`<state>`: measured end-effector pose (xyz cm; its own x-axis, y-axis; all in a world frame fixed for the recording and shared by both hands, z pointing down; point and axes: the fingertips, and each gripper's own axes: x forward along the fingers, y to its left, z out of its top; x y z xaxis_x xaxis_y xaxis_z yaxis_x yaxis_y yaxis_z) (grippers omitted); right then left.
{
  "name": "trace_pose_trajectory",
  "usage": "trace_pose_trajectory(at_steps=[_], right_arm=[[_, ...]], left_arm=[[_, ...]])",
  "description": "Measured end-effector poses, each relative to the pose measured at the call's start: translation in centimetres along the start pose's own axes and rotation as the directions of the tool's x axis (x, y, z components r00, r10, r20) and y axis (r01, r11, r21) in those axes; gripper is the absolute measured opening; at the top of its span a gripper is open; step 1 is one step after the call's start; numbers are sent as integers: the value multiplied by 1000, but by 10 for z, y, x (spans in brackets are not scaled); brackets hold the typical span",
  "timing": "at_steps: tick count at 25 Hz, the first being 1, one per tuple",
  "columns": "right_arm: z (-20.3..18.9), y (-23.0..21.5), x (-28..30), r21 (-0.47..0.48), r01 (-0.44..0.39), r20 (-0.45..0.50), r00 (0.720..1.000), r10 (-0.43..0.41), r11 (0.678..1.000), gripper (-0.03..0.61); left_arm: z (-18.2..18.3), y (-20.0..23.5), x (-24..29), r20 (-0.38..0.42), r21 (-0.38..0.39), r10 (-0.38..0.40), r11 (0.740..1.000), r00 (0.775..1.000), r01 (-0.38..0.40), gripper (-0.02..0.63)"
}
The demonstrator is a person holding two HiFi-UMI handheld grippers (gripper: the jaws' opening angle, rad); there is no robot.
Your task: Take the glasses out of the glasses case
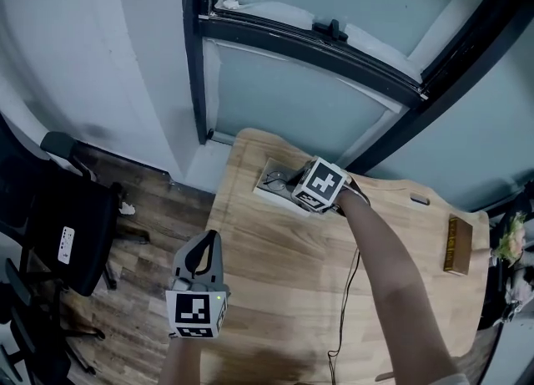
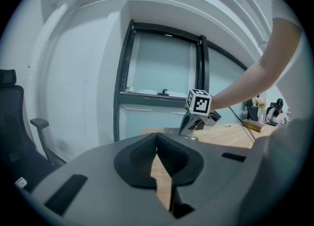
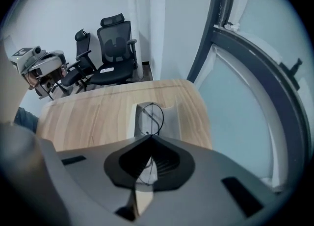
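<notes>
Right tool (image 3: pixel 150 137) pinches thin black wire glasses (image 3: pixel 152 116) over the pale open case (image 3: pixel 171 118), frame centre; a crooked pull could bend them.

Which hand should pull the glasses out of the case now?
Right. The right gripper is shut on the glasses at the glasses case; the left gripper hangs far away, shut and empty.
</notes>
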<state>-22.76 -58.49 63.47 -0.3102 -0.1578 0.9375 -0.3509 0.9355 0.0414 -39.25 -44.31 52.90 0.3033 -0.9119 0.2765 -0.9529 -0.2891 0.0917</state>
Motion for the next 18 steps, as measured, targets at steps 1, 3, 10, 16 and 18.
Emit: trace_pose_trajectory(at_steps=[1, 3, 10, 16, 18], right_arm=[[3, -2, -5, -5, 23, 14, 1000, -23, 1000, 14], [8, -3, -16, -15, 62, 41, 997, -61, 998, 14], [23, 16, -56, -15, 140, 115, 984, -137, 990, 14], [28, 51, -111, 31, 230, 230, 946, -231, 973, 14], [29, 64, -136, 46, 268, 273, 923, -270, 962, 12]], left_arm=[[0, -1, -1, -1, -3, 0, 1000, 1000, 0, 17], [2, -5, -5, 0, -6, -6, 1000, 1000, 6, 17], [18, -20, -17, 33, 9, -46, 999, 998, 46, 17], [30, -27, -37, 54, 29, -63, 998, 997, 61, 17], [35, -28, -45, 63, 34, -64, 997, 996, 62, 17]])
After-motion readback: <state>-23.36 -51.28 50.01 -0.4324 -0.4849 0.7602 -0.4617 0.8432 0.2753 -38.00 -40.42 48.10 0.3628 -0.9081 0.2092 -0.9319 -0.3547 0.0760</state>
